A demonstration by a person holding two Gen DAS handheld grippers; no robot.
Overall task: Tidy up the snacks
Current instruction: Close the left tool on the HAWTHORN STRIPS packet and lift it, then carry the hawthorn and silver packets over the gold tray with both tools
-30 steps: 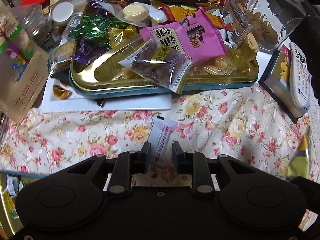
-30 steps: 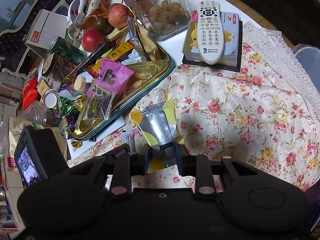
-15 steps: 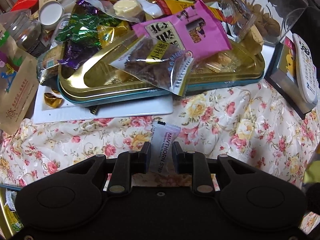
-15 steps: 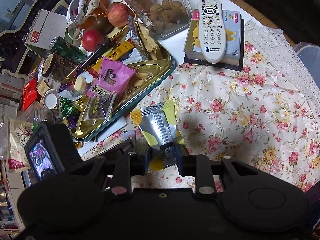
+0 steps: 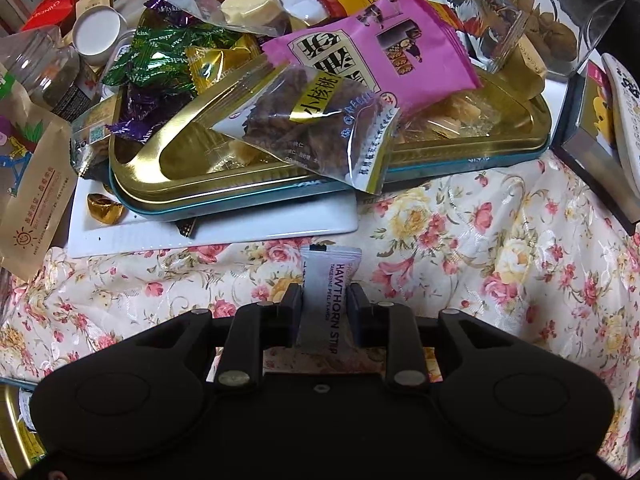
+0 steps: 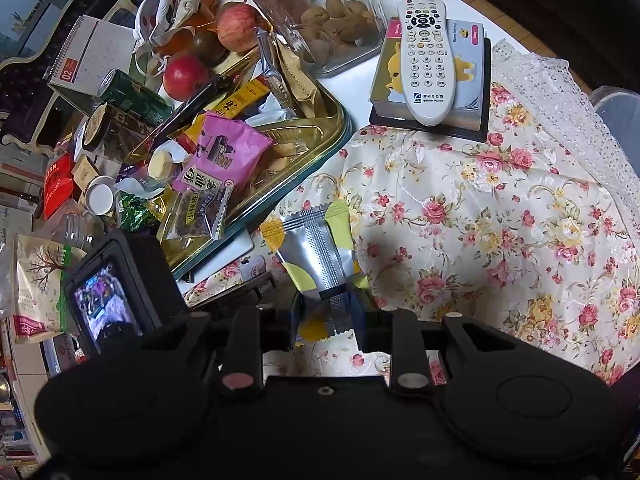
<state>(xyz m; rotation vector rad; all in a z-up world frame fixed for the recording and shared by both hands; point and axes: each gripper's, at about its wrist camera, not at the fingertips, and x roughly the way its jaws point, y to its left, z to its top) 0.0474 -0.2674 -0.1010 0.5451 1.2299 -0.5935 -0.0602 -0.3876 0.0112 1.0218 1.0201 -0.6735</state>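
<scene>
My left gripper (image 5: 323, 296) is shut on a white hawthorn strip packet (image 5: 328, 284) and holds it above the floral cloth, just short of the gold snack tin (image 5: 176, 196). The tin holds a pink packet (image 5: 380, 48), a clear walnut-snack packet (image 5: 312, 128) and green and purple candies (image 5: 160, 64). My right gripper (image 6: 328, 300) is shut on a silver and yellow-green snack packet (image 6: 316, 252), held above the cloth to the right of the tin (image 6: 316, 160). The left gripper's camera unit (image 6: 112, 288) shows at the right wrist view's left.
A white board (image 5: 224, 232) lies under the tin. A glass jar of walnuts (image 6: 332, 28) stands behind it. A white remote (image 6: 428, 60) rests on a boxed item (image 6: 464, 92). Apples (image 6: 236, 28), a green can (image 6: 132, 96) and paper bags (image 5: 32, 184) crowd the left.
My left gripper has moved forward toward the tin with the hawthorn packet in it. The right gripper has held nearly still with its packet.
</scene>
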